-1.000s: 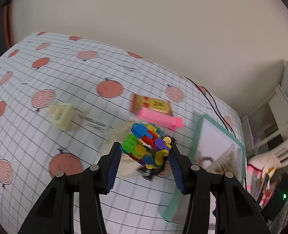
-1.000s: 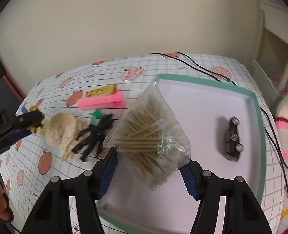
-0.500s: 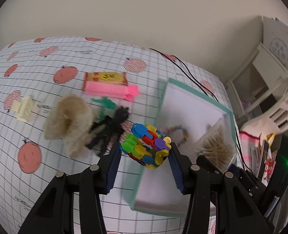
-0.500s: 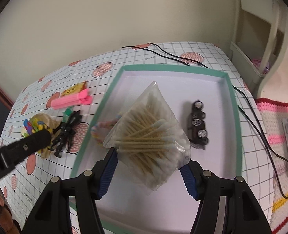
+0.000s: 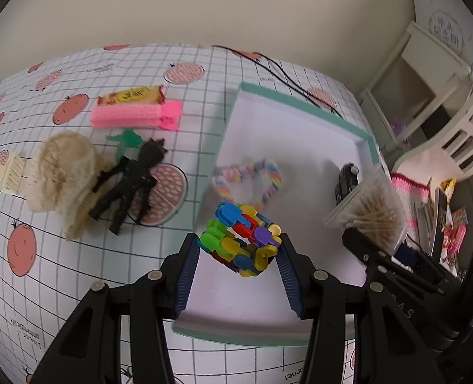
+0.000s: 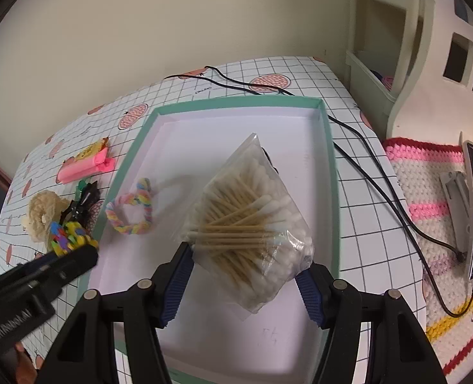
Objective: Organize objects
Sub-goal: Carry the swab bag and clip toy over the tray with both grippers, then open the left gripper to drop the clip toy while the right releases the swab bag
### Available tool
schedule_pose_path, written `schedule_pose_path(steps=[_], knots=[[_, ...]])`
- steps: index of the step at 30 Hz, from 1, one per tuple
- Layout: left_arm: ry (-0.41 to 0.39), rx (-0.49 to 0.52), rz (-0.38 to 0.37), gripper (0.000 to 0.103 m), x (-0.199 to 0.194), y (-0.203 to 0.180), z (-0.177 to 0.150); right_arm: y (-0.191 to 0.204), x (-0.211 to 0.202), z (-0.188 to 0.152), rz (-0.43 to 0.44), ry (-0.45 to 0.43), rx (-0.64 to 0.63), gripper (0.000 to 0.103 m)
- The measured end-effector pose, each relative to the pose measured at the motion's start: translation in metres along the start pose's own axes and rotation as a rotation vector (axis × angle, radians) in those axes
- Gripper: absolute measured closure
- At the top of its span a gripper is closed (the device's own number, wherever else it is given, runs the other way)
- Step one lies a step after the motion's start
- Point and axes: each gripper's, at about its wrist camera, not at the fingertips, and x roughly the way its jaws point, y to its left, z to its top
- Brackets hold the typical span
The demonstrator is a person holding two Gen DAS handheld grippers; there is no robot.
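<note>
My left gripper is shut on a multicoloured plastic link toy, held above the near left part of the green-rimmed white tray. My right gripper is shut on a clear bag of cotton swabs, held over the middle of the tray. In the tray lie a rainbow braided loop, which also shows in the right wrist view, and a small dark toy car. The car is hidden behind the bag in the right wrist view.
On the tablecloth left of the tray lie a black figure, a beige fluffy scrunchie, a green toy, a pink clip, a yellow packet and a cream hair claw. Black cables run right of the tray.
Both grippers have moved right over the tray with their loads. The left gripper came from above the tablecloth objects to the tray's near left part; the bag now covers the car.
</note>
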Motion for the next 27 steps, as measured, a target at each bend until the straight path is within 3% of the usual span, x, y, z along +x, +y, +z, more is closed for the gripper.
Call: schedule_pose_path(steps=[23,27], knots=[[0.075,0.011,0.007,0.052,0.020,-0.009,-0.009,0.001,0.012,-0.006,0.006,0.056,-0.012,0.036],[0.070,0.010,0.006,0.051,0.020,-0.009,-0.009,-0.001,0.011,-0.006,0.005,0.049,0.000,0.030]])
